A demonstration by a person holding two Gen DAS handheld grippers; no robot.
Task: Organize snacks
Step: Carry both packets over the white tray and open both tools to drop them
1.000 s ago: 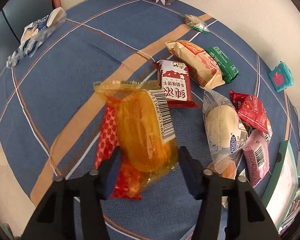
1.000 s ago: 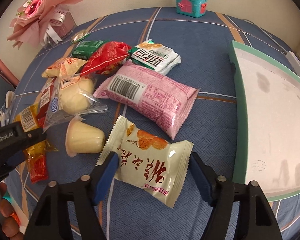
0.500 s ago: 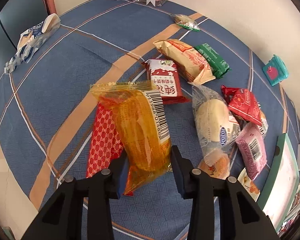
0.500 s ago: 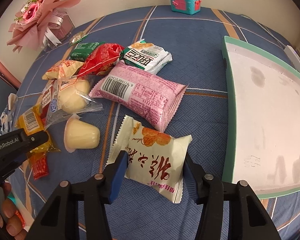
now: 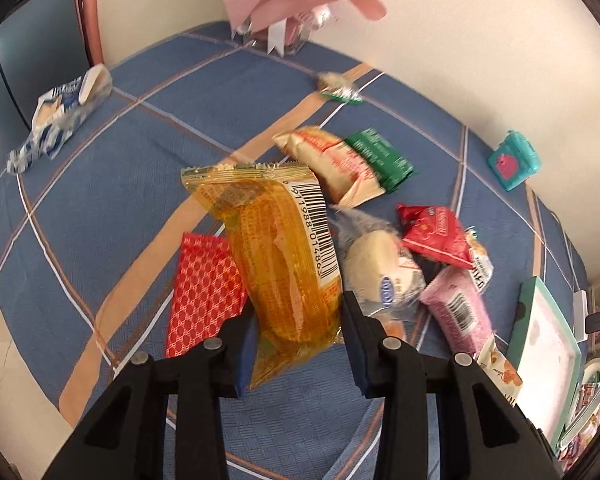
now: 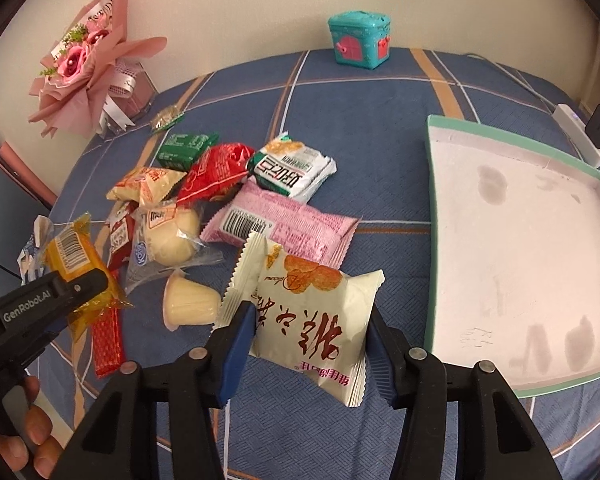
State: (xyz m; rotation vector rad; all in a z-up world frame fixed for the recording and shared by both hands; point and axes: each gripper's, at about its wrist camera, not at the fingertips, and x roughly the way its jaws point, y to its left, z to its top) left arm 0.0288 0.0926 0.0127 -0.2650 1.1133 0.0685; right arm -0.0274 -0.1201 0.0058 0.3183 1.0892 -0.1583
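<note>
My left gripper (image 5: pixel 300 340) is shut on an orange see-through snack pack (image 5: pixel 284 256) and holds it above the blue cloth; it also shows in the right wrist view (image 6: pixel 78 256). My right gripper (image 6: pixel 308 344) is shut on a cream snack pack with red characters (image 6: pixel 312 304), lifted off the cloth. The pile of snacks lies beyond: a pink pack (image 6: pixel 284 228), a bun in clear wrap (image 6: pixel 168 236), a jelly cup (image 6: pixel 190 304), a red pack (image 6: pixel 216 168), a green pack (image 6: pixel 184 146). The green-rimmed tray (image 6: pixel 432 208) lies to the right.
A red patterned pack (image 5: pixel 208 288) lies on the cloth under the left gripper. A pink bouquet (image 6: pixel 88 64) and a teal toy chest (image 6: pixel 360 40) stand at the back. A blue-white wrapper (image 5: pixel 60 116) lies at the far left.
Both grippers closed on their packs and lifted them off the cloth. The left wrist view tilted up, showing more of the wall and bouquet.
</note>
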